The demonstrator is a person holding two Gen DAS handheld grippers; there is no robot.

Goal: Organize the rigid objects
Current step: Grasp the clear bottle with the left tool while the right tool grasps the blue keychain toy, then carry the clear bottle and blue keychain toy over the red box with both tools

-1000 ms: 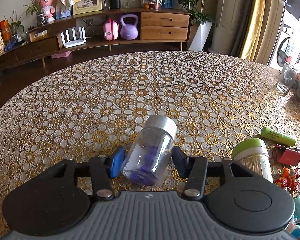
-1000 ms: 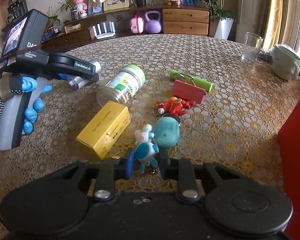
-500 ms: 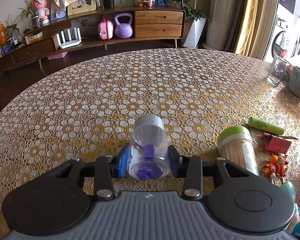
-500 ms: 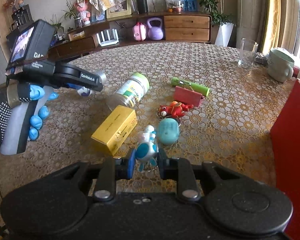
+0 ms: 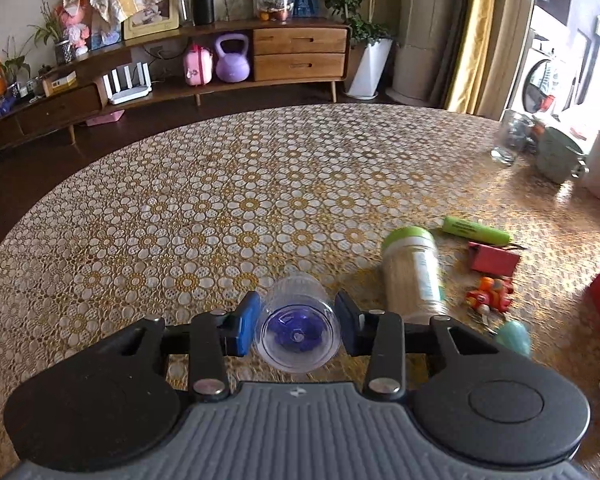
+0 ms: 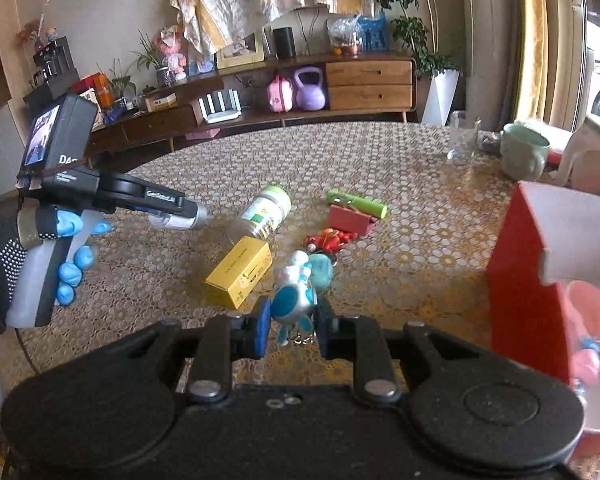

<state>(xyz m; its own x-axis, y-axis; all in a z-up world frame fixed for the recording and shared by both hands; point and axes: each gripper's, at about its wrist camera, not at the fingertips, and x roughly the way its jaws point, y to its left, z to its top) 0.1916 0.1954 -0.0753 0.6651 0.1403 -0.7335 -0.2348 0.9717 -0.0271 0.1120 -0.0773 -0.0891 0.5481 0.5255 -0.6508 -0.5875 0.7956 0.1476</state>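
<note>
Left gripper: jaws closed on a small clear jar, blue pads pressed to both sides. Jar held off the bench, lying along the jaws with its base toward the camera; purple bits visible inside. From the right wrist view the same jar sticks out level past the left gripper, silver cap end forward, above the lace-patterned cloth.

Right gripper: jaws closed on a blue-and-white toy figure, carried above the bench; a keyring chain hangs under it.

On the bench, right wrist view:
- yellow box, lying flat, just left of the held toy.
- green-lidded jar on its side, base end close to the yellow box.
- teal round toy just behind the held figure.
- red-orange toy beyond the teal one.
- red clip touching or nearly touching a green tube behind it.
- red box at right edge, open top, white inside; a pink item sits in it, blurred.
- drinking glass and pale green mug at the far right of the bench, near each other.

Left wrist view shows the green-lidded jar just right of the jaws, lid pointing away.
</note>
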